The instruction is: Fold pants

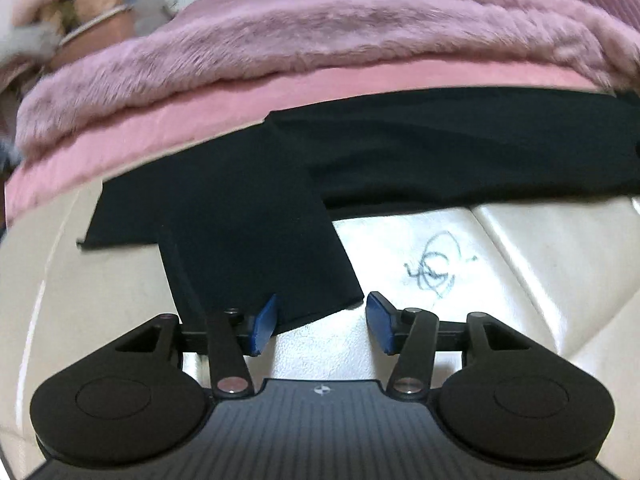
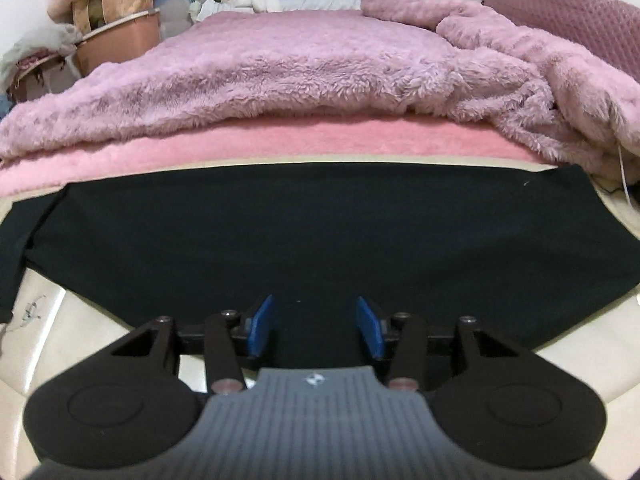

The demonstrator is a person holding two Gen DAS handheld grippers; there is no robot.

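Black pants [image 1: 400, 152] lie flat on a cream quilted surface [image 1: 540, 248] along the edge of a pink bed. In the left wrist view one leg end [image 1: 256, 248] bends toward me, and its hem lies between the fingers of my left gripper [image 1: 320, 322], which is open. In the right wrist view the wide part of the pants [image 2: 320, 224] spreads across the frame. My right gripper [image 2: 316, 326] is open, low over the near edge of the cloth, with black fabric between its blue pads [image 2: 262, 328].
A fluffy pink blanket [image 2: 280, 76] covers the bed behind the pants. A pink sheet edge [image 2: 240, 140] runs along it. A pen scribble [image 1: 436, 268] marks the cream surface. Baskets and bags [image 2: 116, 28] stand at the far left.
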